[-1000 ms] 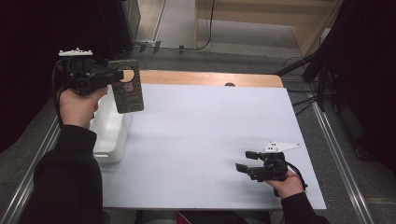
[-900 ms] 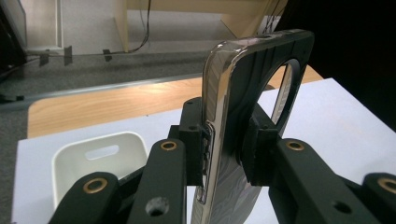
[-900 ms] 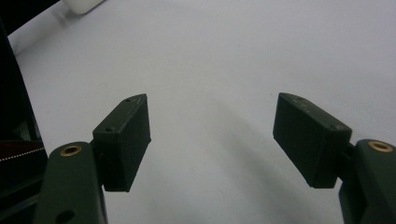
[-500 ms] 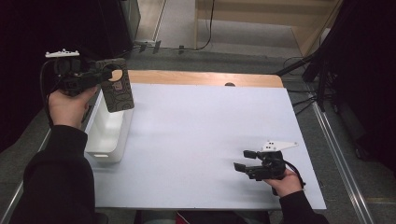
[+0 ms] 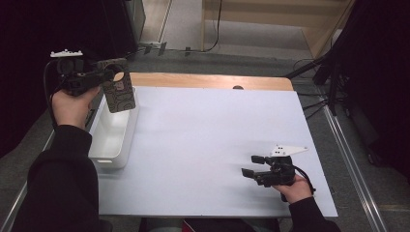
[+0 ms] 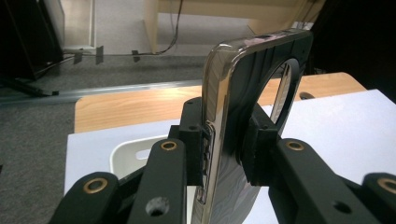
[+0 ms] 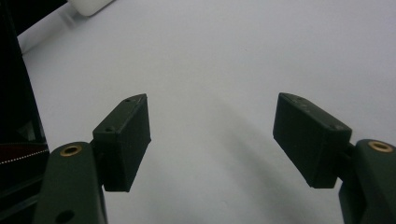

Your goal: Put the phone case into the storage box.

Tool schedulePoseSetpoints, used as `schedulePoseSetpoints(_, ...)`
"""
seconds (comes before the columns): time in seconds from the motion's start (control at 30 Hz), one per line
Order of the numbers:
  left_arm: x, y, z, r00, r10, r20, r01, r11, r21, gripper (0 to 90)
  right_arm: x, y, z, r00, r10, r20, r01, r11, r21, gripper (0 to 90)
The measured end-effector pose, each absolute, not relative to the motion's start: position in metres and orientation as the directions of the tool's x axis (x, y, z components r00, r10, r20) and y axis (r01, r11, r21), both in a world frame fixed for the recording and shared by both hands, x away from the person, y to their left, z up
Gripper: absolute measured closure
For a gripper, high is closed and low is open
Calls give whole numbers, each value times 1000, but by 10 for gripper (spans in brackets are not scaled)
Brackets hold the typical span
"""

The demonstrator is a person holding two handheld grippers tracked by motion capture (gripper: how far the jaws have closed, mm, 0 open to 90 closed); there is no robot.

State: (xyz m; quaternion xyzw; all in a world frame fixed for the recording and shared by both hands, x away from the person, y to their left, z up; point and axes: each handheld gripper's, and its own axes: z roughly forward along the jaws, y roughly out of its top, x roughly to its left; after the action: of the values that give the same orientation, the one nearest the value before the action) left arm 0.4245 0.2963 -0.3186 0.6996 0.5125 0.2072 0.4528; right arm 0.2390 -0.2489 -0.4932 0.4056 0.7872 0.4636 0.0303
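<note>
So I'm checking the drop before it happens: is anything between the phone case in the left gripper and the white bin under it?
Nothing visible. The left gripper holds the phone case upright above the far end of the white bin, which looks empty. The right gripper rests open on the white table sheet, far off.

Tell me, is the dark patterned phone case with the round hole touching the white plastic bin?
Apart. The high view shows the dark patterned phone case lifted clear above the white plastic bin, clamped in the left gripper.
</note>
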Motion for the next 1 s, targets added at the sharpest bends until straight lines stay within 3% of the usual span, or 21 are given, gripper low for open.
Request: schedulePoseSetpoints(1.0,450,313,-327,325,935,-140,505,-47,862,730,238,-253,-494,-654,680,332,617,225,754,263)
